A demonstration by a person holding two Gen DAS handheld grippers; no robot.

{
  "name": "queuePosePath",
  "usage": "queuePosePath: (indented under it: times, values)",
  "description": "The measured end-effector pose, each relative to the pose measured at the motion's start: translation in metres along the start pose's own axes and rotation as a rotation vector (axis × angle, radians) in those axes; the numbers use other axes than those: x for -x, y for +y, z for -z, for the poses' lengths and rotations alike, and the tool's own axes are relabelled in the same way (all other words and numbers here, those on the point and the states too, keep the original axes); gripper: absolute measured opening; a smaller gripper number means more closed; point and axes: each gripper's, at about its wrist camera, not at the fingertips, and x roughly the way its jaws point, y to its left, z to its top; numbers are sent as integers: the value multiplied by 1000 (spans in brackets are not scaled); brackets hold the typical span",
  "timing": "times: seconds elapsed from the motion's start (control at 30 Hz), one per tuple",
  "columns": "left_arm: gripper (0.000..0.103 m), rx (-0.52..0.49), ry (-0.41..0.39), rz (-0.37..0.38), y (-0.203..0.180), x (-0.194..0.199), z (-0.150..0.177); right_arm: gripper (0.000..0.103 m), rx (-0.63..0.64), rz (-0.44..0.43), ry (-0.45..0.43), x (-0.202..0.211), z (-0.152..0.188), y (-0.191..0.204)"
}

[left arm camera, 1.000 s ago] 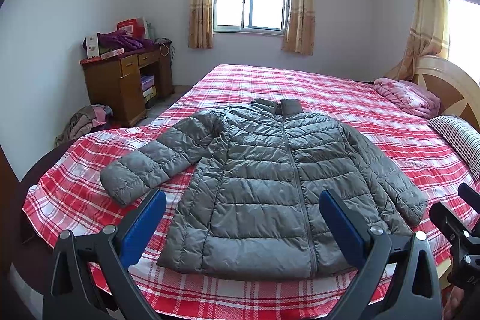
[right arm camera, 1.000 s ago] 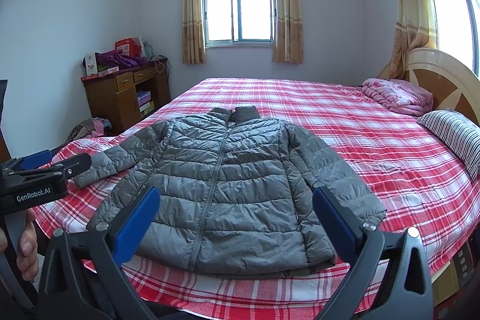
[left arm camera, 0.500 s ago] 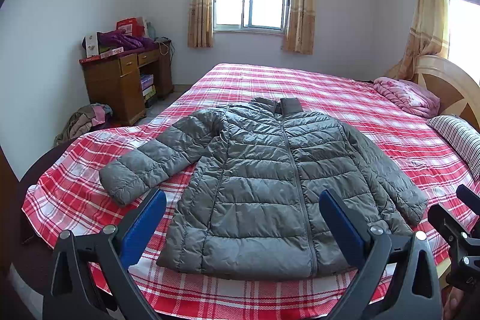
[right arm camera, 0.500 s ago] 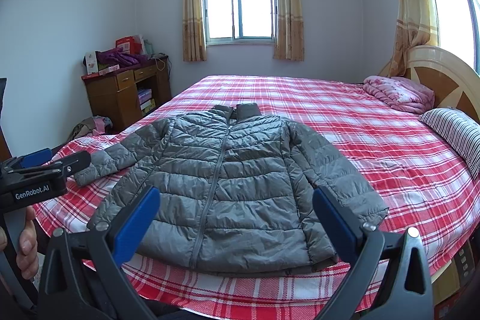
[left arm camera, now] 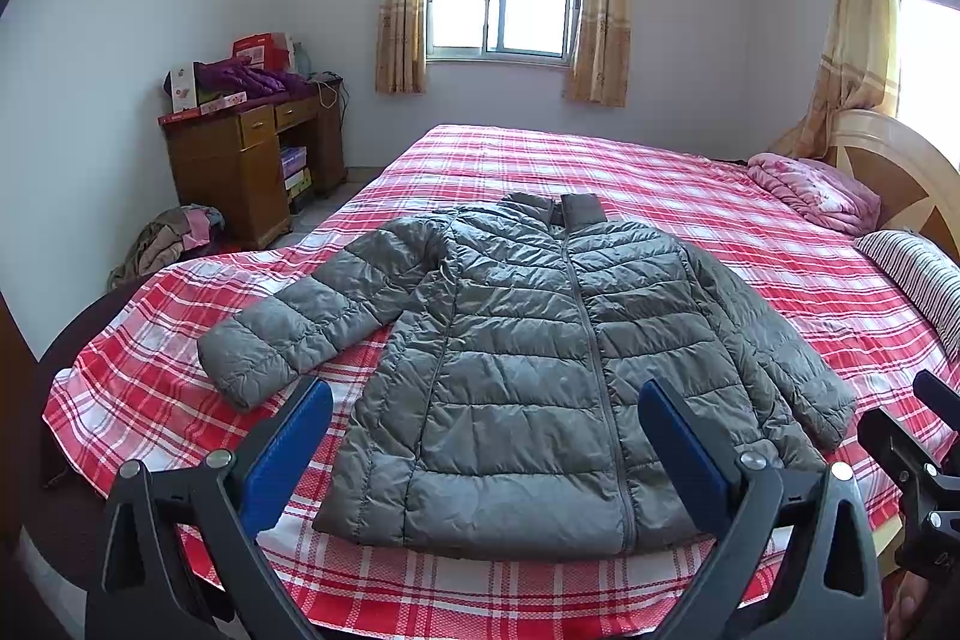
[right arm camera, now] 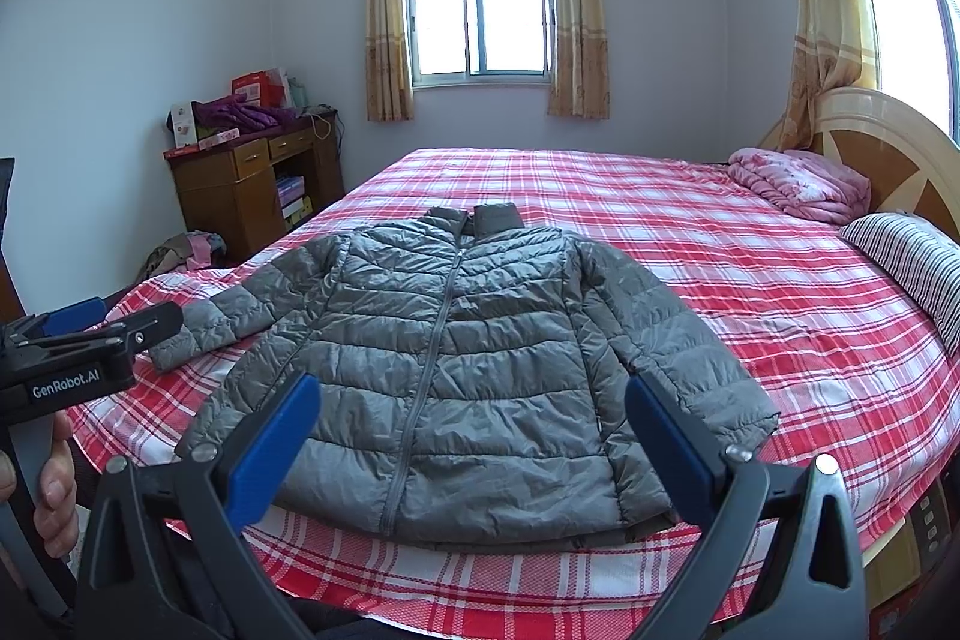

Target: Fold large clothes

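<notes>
On bed (left arm camera: 690, 178), near foot edge: grey puffer jacket (left arm camera: 540, 358) flat, zipped, collar away from cameras. One sleeve (left arm camera: 288, 322) splayed out, other sleeve (right arm camera: 678, 340) along body. Left gripper (left arm camera: 485, 436), right gripper (right arm camera: 471, 421) both short of hem, fingers spread wide, holding nothing. Judgement: light, soft, puffy, slick shell, springs back. Pinch cuff or shoulder seam, not mid-panel.

Jacket (left arm camera: 540, 370) flat on bed (left arm camera: 750, 232), pillow (left arm camera: 918, 274) right.

Grey jacket (left arm camera: 540, 358), red-plaid bedspread (left arm camera: 690, 184)
</notes>
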Motion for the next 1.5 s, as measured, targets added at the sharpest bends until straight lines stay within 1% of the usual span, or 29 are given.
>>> queuePosePath:
  times: [0.73, 0.8, 0.93, 1.03, 1.1, 1.13, 1.23, 1.3, 1.4, 1.5]
  values:
    - [102, -1, 15, 2, 1, -7, 3, 103, -1, -4, 5, -1, 1, 0]
    - [102, -4, 26, 1, 2, -13, 4, 103, 1, -1, 5, -2, 1, -1]
    - [102, -11, 96, 15, 5, -40, 8, 103, -12, 20, 14, -13, 4, -12]
    - [102, 8, 121, 3, 14, -65, 11, 103, -59, 62, 34, -30, 8, -40]
    - [102, 5, 127, -32, 20, -83, 10, 103, -109, 107, 70, -47, 14, -66]
    - [102, 8, 130, -37, 22, -91, 9, 103, -144, 118, 85, -55, 18, -80]
    - [102, -5, 121, -71, 26, -117, 4, 103, -240, 181, 127, -74, 28, -125]
    - [102, -22, 110, -80, 25, -133, -1, 103, -303, 226, 153, -84, 37, -153]
    - [102, -23, 103, -58, 24, -153, -8, 103, -389, 295, 188, -97, 49, -193]
    - [102, -33, 104, -61, 23, -177, -15, 103, -472, 336, 231, -110, 59, -226]
